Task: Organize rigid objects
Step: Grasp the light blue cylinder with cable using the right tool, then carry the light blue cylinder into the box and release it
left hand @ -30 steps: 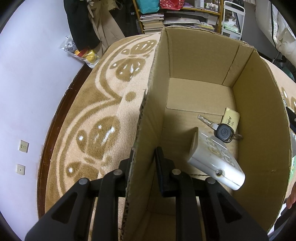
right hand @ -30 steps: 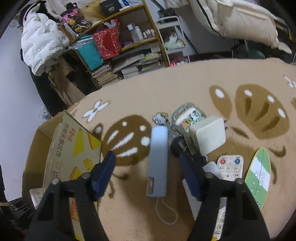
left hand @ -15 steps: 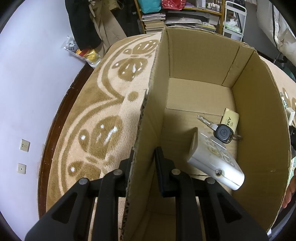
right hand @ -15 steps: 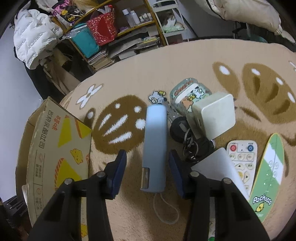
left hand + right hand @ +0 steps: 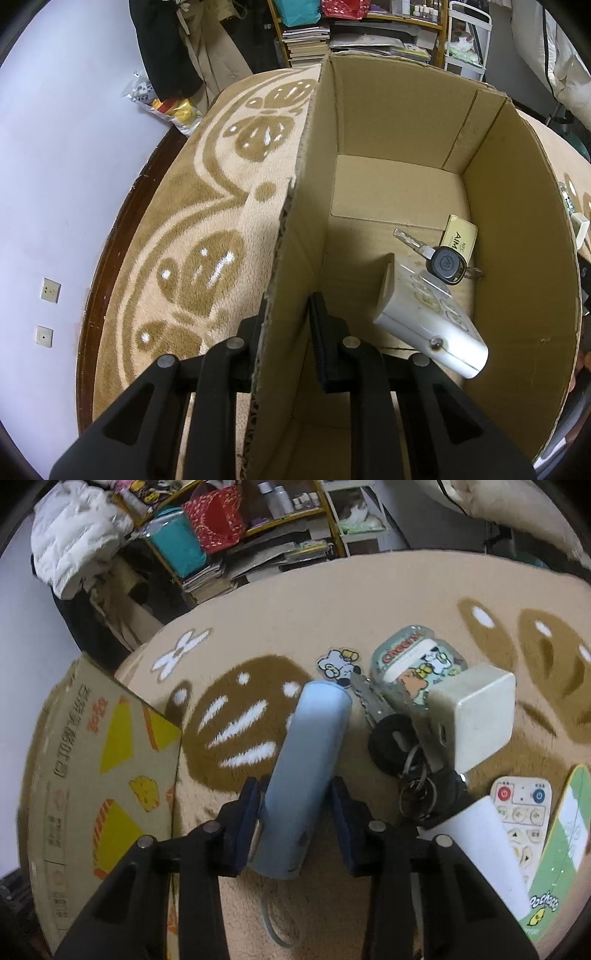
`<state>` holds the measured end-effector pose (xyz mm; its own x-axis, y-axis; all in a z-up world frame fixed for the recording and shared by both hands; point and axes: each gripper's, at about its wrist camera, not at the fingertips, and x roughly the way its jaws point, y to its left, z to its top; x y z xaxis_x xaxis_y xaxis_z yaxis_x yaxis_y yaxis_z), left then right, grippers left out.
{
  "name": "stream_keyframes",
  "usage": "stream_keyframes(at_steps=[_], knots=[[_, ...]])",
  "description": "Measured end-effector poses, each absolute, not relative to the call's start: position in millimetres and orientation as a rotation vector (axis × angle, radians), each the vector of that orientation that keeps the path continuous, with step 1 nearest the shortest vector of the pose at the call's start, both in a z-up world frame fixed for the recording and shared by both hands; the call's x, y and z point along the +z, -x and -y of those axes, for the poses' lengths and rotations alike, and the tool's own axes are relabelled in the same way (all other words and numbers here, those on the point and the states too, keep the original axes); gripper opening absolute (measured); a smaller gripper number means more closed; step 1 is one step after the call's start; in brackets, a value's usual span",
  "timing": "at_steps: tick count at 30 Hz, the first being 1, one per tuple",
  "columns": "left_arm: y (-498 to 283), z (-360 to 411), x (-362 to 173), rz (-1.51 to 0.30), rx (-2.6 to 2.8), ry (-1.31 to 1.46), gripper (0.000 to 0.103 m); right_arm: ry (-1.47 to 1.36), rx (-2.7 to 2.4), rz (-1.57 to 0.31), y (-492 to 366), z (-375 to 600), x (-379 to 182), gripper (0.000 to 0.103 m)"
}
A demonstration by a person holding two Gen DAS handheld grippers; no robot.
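My left gripper [image 5: 288, 314] is shut on the near left wall of the cardboard box [image 5: 295, 236], one finger inside and one outside. In the box lie a silver remote [image 5: 428, 321], a car key [image 5: 439, 258] and a yellow card [image 5: 460, 236]. My right gripper [image 5: 295, 794] straddles a light blue power bank [image 5: 306, 768] lying on the carpet, with its blue pads close on both sides; a small gap shows on the right. The box [image 5: 92, 775] also shows to the left in the right wrist view.
Right of the power bank lie a bunch of keys [image 5: 402, 753], a white charger cube [image 5: 476, 716], a cartoon case [image 5: 413, 664], a white remote [image 5: 521, 812] and a green board [image 5: 561, 834]. Cluttered shelves [image 5: 258, 528] stand behind the carpet.
My right gripper has moved forward and down over the power bank and its jaws have narrowed around it. My left gripper still holds the box wall.
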<state>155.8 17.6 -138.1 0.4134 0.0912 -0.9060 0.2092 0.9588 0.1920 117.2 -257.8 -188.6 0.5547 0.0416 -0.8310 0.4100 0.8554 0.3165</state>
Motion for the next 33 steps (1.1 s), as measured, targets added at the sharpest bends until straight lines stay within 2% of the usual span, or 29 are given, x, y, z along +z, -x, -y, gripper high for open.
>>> stream_keyframes(at_steps=[4, 10, 21, 26, 33], knots=[[-156.6, -17.7, -138.1, -1.147, -0.074, -0.287, 0.017, -0.422, -0.278, -0.951, -115.5, 245.4, -186.1, 0.033], [-156.5, -17.7, -137.8, -1.148, -0.074, -0.289, 0.017, -0.379, -0.299, -0.878, -104.0, 234.6, -156.3, 0.032], [-157.0, -18.9, -137.7, -1.148, -0.074, -0.288, 0.018, -0.408, -0.213, -0.579, -75.2, 203.4, -55.1, 0.032], [-157.2, -19.7, -138.0, -1.148, -0.073, -0.29, 0.018, -0.378, -0.107, -0.574, -83.9, 168.0, -33.5, 0.032], [-157.1, -19.3, -138.2, -1.148, -0.073, -0.289, 0.019, -0.271, -0.003, -0.617, -95.8, 121.6, -38.1, 0.028]])
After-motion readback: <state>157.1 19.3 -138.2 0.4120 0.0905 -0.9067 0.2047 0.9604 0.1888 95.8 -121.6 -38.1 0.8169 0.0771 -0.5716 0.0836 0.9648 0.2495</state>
